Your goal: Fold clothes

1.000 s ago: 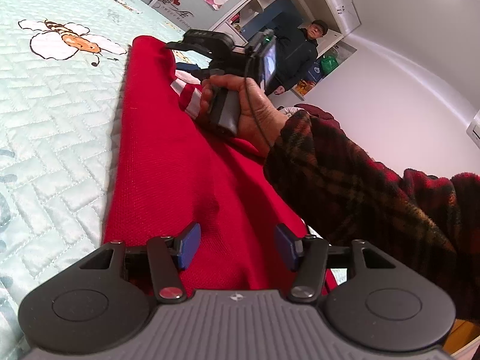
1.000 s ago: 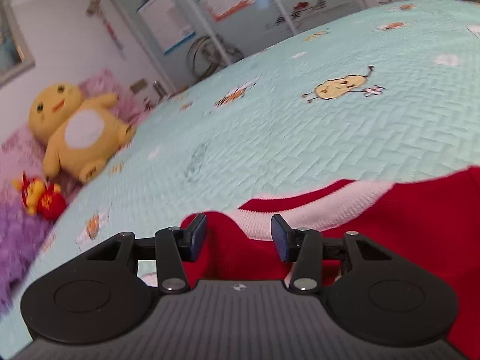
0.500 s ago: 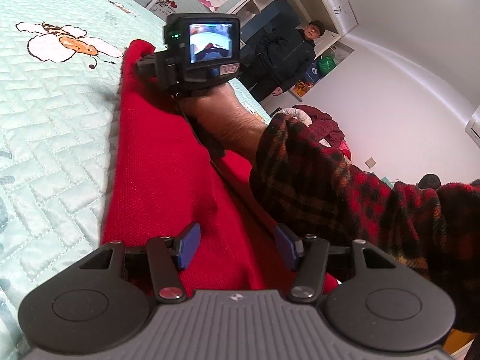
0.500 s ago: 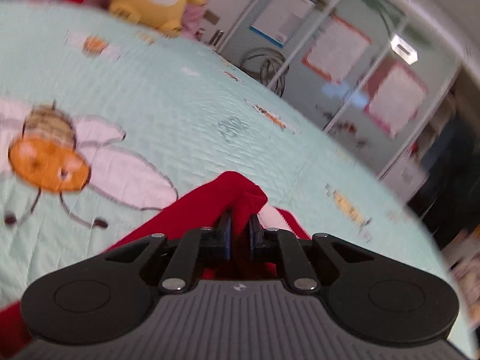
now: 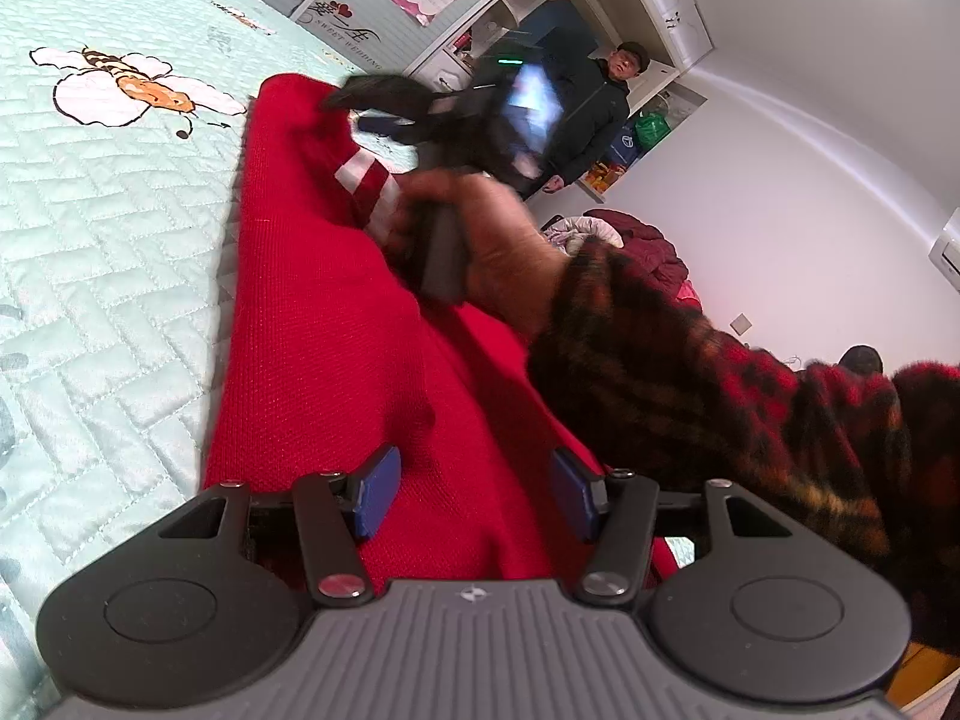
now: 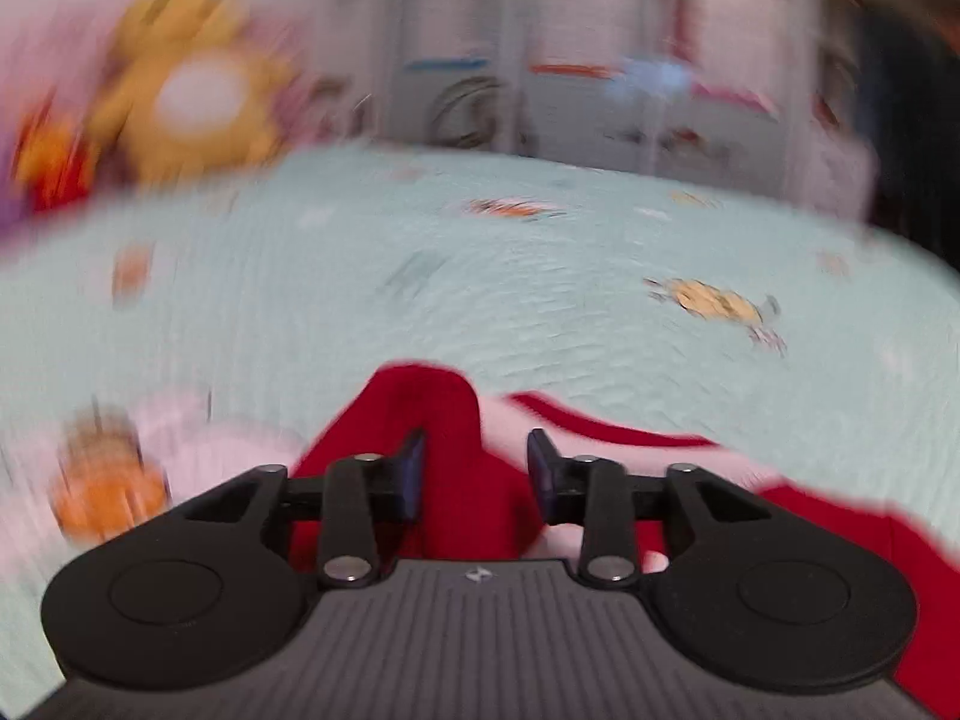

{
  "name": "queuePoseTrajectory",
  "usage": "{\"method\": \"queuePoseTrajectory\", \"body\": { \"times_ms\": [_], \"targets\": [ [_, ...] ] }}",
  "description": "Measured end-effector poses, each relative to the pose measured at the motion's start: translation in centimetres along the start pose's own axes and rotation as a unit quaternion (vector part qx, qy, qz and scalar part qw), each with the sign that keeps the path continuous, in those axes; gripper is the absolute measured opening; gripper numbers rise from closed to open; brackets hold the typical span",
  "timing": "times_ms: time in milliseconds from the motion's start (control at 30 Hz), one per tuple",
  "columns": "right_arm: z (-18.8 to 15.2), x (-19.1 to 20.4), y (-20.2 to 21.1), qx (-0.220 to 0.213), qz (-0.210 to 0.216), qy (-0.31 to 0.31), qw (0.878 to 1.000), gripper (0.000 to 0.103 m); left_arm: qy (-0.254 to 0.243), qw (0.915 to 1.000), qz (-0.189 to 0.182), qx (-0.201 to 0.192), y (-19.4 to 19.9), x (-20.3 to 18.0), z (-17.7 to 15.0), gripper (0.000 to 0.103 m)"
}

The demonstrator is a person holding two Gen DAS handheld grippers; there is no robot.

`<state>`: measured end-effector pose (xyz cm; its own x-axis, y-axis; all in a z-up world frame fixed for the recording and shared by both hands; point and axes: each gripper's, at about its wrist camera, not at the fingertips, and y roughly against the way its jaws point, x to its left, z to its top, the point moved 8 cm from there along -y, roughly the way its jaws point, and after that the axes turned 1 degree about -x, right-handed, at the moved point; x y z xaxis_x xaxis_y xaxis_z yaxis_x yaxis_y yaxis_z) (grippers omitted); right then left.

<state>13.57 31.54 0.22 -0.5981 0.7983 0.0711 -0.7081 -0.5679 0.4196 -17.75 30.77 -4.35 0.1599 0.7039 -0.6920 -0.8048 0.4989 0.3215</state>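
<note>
Left gripper (image 5: 471, 495): jaws wide apart, nothing between them, blue pads hanging just over the near hem of the red sweater (image 5: 336, 360). Right gripper (image 6: 474, 471): jaws parted, not clamped; red knit sits between and under the pads, but no squeeze is visible. That view is smeared with blur, so fine contact is not readable. In the left wrist view the right gripper is a dark blur at the far end of the sweater, held by a hand (image 5: 492, 252) in a plaid fleece sleeve (image 5: 750, 414).

Sweater lies on the bed quilt (image 5: 102, 228) as a long narrow strip. Left side edge runs straight and looks doubled. A striped red-and-white cuff (image 5: 369, 189) lies over the body near the far end, so a sleeve seems already laid inward. Judgement: lengthwise narrowing appears in place on the visible side; right side is hidden by the arm. Strip is not yet folded end to end.

Materials: sweater is a fine, even knit, matte, soft, with one shallow dent mid-body. Cuff is ribbed. Quilt is pale mint, stitched in a brick pattern, with a cartoon bee (image 5: 132, 84) printed on it. Plush toy (image 6: 192, 84) is yellow and blurred.
</note>
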Motion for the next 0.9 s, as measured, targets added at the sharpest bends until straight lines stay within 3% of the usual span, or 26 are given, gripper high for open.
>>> {"method": "queuePoseTrajectory", "body": {
  "times_ms": [67, 133, 200, 267, 333, 433, 567, 667, 767, 833, 900],
  "targets": [
    [1.4, -1.3, 2.1, -0.031, 0.008, -0.067, 0.997, 0.037, -0.001, 1.0000, 0.001, 0.000, 0.0, 0.0, 0.0, 0.060],
    [2.3, -1.0, 3.5, -0.038, 0.051, -0.104, 0.993, 0.034, -0.001, 1.0000, 0.001, 0.001, 0.1, 0.0, -0.1, 0.060],
    [2.6, 0.3, 3.4, -0.020, 0.108, -0.124, 0.986, 0.028, 0.000, 1.0000, 0.000, 0.000, 0.1, 0.0, -0.1, 0.060],
    [2.2, 1.4, 1.6, 0.015, 0.129, -0.139, 0.982, 0.026, -0.002, 1.0000, 0.001, 0.001, 0.0, -0.1, -0.1, 0.060],
    [1.2, 0.8, -1.9, 0.051, 0.085, -0.158, 0.982, 0.026, -0.004, 1.0000, 0.002, 0.002, 0.0, -0.1, -0.2, 0.060],
    [-1.3, -1.3, -6.1, 0.076, 0.051, -0.229, 0.969, 0.000, -0.004, 1.0000, 0.002, 0.003, 0.0, -0.1, -0.1, 0.060],
    [-1.7, -2.1, -6.0, 0.075, 0.070, -0.265, 0.959, 0.000, -0.006, 1.0000, 0.003, 0.006, -0.1, -0.1, -0.1, 0.060],
    [-1.7, -2.2, -4.3, 0.070, 0.072, -0.277, 0.956, 0.000, -0.003, 1.0000, 0.000, 0.006, -0.1, 0.1, 0.0, 0.060],
    [-2.4, -3.5, 1.5, 0.043, 0.068, -0.287, 0.955, 0.006, -0.004, 1.0000, 0.001, 0.006, -0.2, 0.1, 0.0, 0.060],
    [-2.8, -4.4, 5.4, 0.025, 0.064, -0.293, 0.953, 0.016, -0.005, 1.0000, 0.000, 0.005, -0.3, 0.1, 0.0, 0.060],
    [-3.4, -5.7, 9.4, 0.006, 0.057, -0.303, 0.951, 0.017, -0.002, 1.0000, -0.002, 0.002, -0.3, 0.3, 0.0, 0.060]
  ]
}}
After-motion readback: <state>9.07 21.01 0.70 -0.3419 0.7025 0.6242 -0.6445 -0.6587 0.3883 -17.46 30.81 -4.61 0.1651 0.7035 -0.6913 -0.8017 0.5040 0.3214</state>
